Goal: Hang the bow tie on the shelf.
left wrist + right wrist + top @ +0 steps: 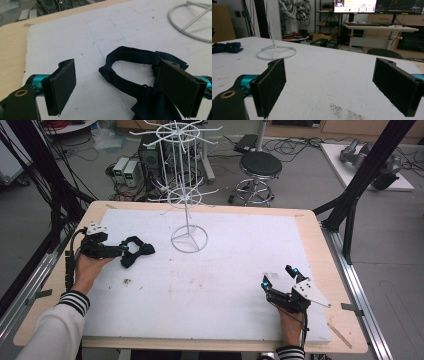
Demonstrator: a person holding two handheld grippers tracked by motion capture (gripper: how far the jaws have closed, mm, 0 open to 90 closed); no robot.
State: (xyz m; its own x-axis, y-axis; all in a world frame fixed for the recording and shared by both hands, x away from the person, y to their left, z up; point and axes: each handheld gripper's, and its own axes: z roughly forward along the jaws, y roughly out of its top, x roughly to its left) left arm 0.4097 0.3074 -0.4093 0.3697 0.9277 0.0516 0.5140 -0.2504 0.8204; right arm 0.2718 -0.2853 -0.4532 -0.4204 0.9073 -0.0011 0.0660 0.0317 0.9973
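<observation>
A dark navy bow tie [137,250] with its strap looped lies on the white foam board [225,270] at the left. My left gripper [124,253] is right at it, jaws open. In the left gripper view the strap loop [130,53] lies between the two pads, and the right pad [178,87] covers part of the bow [150,105]. My right gripper [278,276] rests low at the board's front right, open, with nothing between its pads [270,85]. From there the bow tie [225,47] shows far off at the left.
A white wire display rack [187,180] stands on a ring base [189,239] at the board's back centre, just right of the bow tie. The wooden table edge [327,270] frames the board. A stool [260,167] and cables sit on the floor behind.
</observation>
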